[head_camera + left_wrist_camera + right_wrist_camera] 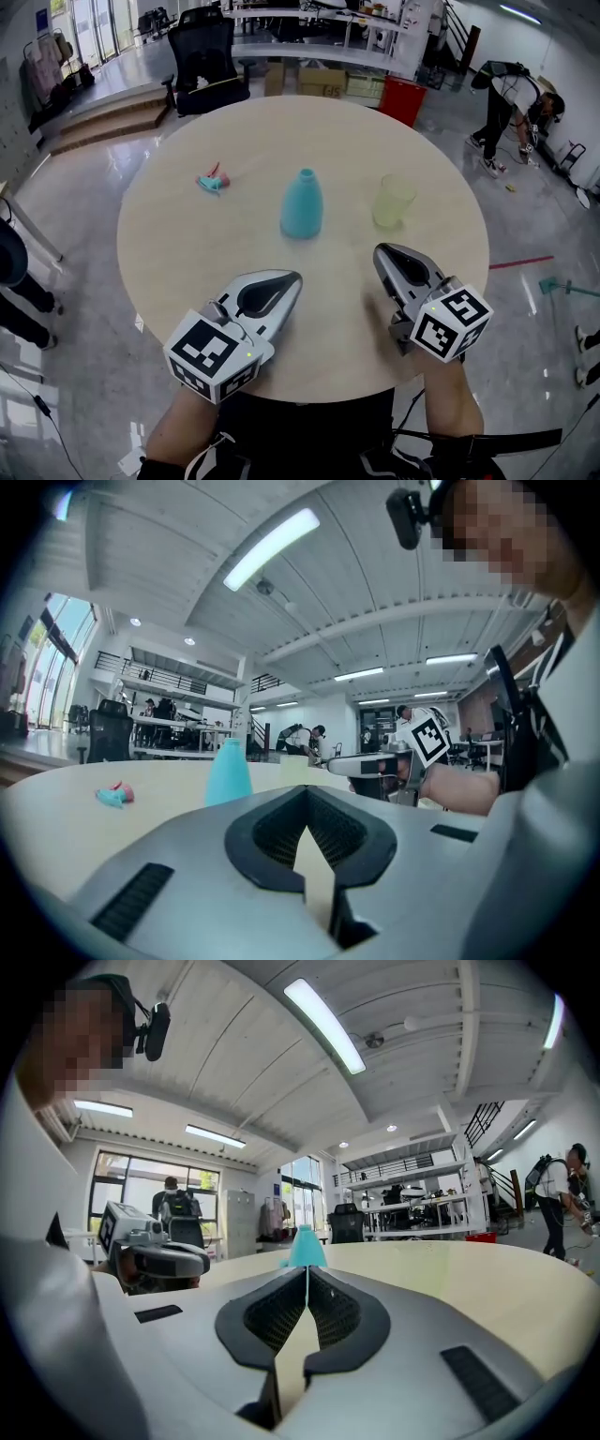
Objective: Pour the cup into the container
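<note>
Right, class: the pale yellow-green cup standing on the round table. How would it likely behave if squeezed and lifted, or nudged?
The cup looks translucent and thin-walled: probably light plastic that may flex under a firm squeeze. It stands taller than wide, narrowing towards its base, so a nudge near the rim could tip it. Its contents cannot be made out.

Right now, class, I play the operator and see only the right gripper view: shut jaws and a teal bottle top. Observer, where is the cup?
Observer: Head view shows the cup upright on the table, right of the teal bottle, not touching it.
Operator: Is the left gripper holding anything?
Observer: No; the left gripper view shows its jaws together, nothing between them.
Operator: Anything else on the table?
Observer: A small pink and teal thing lies left of the bottle.
</note>
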Tool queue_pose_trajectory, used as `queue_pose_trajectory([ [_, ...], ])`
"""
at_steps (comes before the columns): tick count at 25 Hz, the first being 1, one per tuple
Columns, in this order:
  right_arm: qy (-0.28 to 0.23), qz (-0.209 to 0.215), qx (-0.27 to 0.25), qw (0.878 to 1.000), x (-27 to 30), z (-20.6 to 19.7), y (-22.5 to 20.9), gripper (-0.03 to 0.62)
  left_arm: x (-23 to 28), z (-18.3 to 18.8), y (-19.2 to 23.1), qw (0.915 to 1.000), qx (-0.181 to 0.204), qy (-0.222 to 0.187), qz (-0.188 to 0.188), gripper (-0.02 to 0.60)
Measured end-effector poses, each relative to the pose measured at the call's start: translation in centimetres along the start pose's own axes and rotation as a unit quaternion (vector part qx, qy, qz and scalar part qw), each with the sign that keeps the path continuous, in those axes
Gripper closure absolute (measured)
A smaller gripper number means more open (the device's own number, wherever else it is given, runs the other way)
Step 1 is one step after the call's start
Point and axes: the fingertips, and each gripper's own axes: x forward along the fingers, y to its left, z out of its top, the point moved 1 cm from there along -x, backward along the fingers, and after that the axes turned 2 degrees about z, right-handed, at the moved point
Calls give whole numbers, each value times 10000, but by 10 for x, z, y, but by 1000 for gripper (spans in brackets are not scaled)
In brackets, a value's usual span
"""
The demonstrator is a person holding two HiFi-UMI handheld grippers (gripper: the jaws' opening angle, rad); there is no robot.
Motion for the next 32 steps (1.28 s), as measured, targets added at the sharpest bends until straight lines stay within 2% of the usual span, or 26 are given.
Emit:
queue_pose_trajectory([
  [5,-118,230,-193,9995,-30,11,33,580,-30,-2,-25,9989,-286,-82,359,583],
  [11,-202,476,-196,9985,-121,8,98,580,-83,-5,-122,9991,-20,30,432,583],
  [14,-192,506,-198,9983,-167,-2,129,580,-113,-17,-162,9987,-169,73,472,583],
  [19,-195,523,-199,9982,-275,-12,190,580,-175,-26,-262,9982,-145,119,564,583],
  [24,-144,694,-378,9968,-373,-19,271,580,-255,-30,-362,9975,-126,55,698,583],
  [28,-220,759,-384,9961,-448,-29,330,580,-321,-54,-446,9974,-111,183,687,583],
  [32,-233,782,-344,9961,-500,-39,373,580,-366,-72,-499,9969,-212,120,751,583],
])
